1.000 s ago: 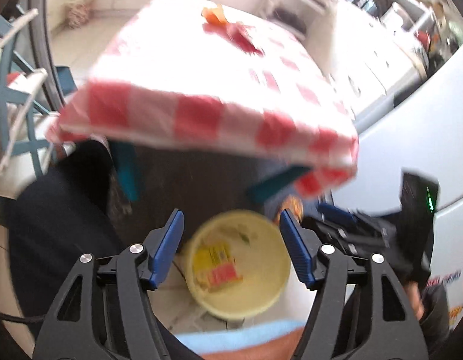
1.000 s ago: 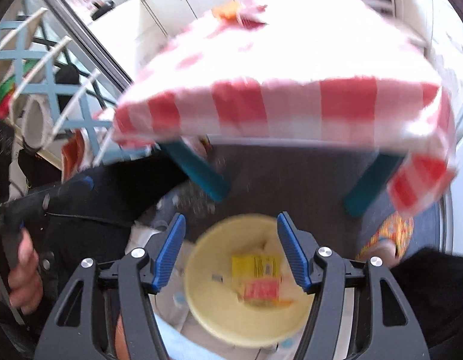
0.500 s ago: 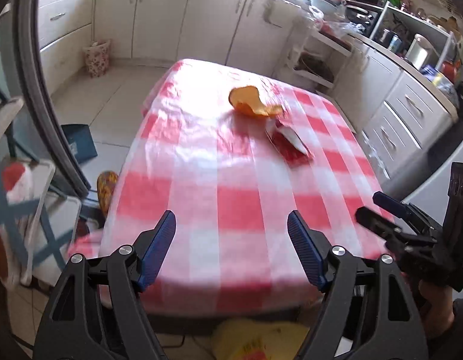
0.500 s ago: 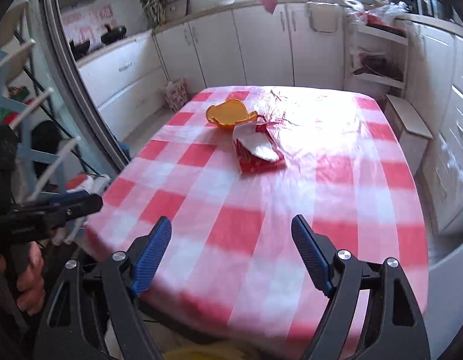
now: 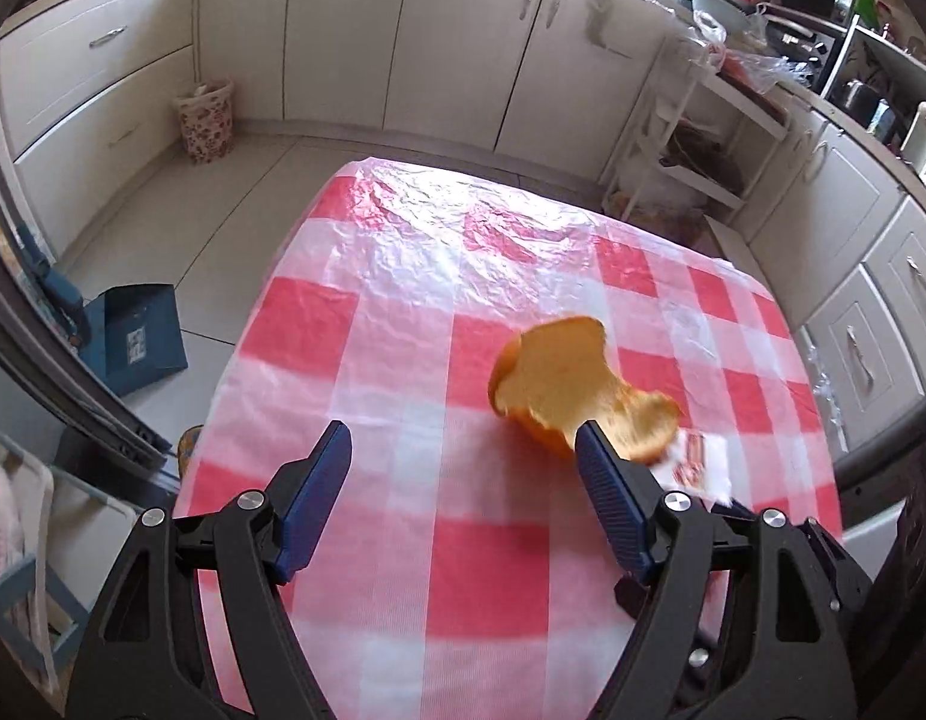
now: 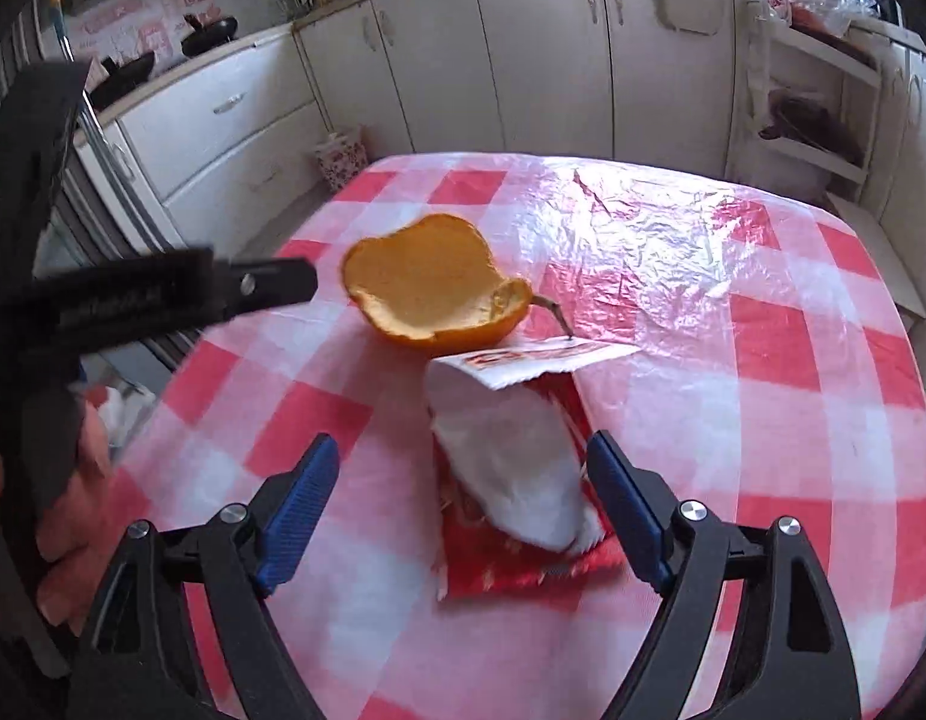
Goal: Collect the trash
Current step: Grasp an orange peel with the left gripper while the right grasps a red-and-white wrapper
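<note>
An orange peel (image 5: pixel 574 384) lies on the red-and-white checked tablecloth (image 5: pixel 415 324), just beyond my left gripper's right finger. My left gripper (image 5: pixel 463 462) is open and empty above the cloth. A torn red-and-white wrapper (image 6: pixel 517 468) lies next to the peel (image 6: pixel 433 288) in the right wrist view. My right gripper (image 6: pixel 463 474) is open, its fingers to either side of the wrapper's near part and above it. A corner of the wrapper (image 5: pixel 700 465) shows in the left wrist view. The left gripper also shows from the side in the right wrist view (image 6: pixel 271 285).
White kitchen cabinets (image 5: pixel 451 42) ring the table. A small patterned bin (image 5: pixel 205 120) stands on the floor by the far cabinets. A blue box (image 5: pixel 136 336) sits on the floor left of the table. An open shelf unit (image 6: pixel 817 120) stands at the right.
Both grippers rose from the yellow bowl under the table and moved forward over the tabletop. The peel and wrapper are now much closer. Both grippers stayed open.
</note>
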Demonstrator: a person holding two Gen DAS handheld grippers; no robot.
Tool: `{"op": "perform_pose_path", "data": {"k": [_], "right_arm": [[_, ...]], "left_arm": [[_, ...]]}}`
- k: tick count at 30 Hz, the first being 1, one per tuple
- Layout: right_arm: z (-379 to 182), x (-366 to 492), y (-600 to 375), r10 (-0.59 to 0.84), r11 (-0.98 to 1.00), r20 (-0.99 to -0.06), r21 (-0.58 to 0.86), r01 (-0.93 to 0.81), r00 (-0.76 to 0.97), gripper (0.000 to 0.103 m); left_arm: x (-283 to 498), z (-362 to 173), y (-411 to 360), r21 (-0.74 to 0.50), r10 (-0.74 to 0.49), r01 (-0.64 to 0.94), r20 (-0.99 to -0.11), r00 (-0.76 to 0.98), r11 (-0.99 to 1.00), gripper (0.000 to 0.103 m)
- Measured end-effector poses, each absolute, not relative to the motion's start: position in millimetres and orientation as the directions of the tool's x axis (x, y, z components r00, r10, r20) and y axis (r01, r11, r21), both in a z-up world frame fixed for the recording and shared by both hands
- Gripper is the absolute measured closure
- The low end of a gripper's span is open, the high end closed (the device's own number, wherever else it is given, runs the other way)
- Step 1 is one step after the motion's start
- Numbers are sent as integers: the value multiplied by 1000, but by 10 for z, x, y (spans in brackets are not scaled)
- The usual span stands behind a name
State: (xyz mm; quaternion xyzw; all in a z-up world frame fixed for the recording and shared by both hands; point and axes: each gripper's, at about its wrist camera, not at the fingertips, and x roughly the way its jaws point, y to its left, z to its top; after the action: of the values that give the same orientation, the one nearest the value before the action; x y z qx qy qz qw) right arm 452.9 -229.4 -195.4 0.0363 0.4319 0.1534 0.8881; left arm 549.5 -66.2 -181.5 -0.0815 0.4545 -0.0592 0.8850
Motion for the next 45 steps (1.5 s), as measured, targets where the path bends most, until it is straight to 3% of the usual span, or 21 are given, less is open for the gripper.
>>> {"op": "perform_pose_path", "data": {"k": [3, 5, 6, 7, 8, 10, 11, 26, 39, 45], "right_arm": [[-2020, 4619, -2357, 311, 950, -757, 227, -216, 574, 24], [-2035, 4619, -2367, 315, 948, -765, 227, -222, 561, 49], [-2029, 4608, -2386, 310, 950, -765, 223, -219, 565, 56], [-2024, 4597, -2407, 314, 948, -768, 226, -222, 559, 74], [-2023, 4586, -2425, 313, 949, -775, 224, -224, 549, 89], [-2016, 4545, -2463, 327, 944, -778, 241, -226, 536, 95], [-2004, 4524, -2481, 331, 943, -776, 244, -228, 537, 97], [-1453, 3567, -2872, 444, 895, -659, 353, -272, 607, 99], [-952, 2290, -3198, 583, 780, -407, 522, -345, 703, 99], [-988, 1676, -3226, 619, 739, -364, 569, -360, 696, 99]], "left_arm": [[5715, -1930, -748, -180, -164, 29, -805, 570, 983, 28], [5861, -2025, -779, -187, -165, 16, -815, 555, 982, 28], [5908, -2062, -790, -196, -172, 14, -818, 548, 980, 28], [5943, -2095, -791, -206, -181, 15, -821, 541, 978, 39], [5963, -2122, -800, -216, -194, 22, -825, 530, 976, 66], [5956, -2149, -806, -248, -235, 43, -829, 507, 968, 91], [5892, -2128, -805, -236, -226, 48, -823, 522, 971, 95], [4437, -1772, -199, -332, -299, 46, -772, 561, 942, 99], [3183, -1494, -67, -398, -376, 86, -741, 556, 913, 99], [2585, -1445, -130, -397, -410, 145, -744, 528, 906, 99]]}}
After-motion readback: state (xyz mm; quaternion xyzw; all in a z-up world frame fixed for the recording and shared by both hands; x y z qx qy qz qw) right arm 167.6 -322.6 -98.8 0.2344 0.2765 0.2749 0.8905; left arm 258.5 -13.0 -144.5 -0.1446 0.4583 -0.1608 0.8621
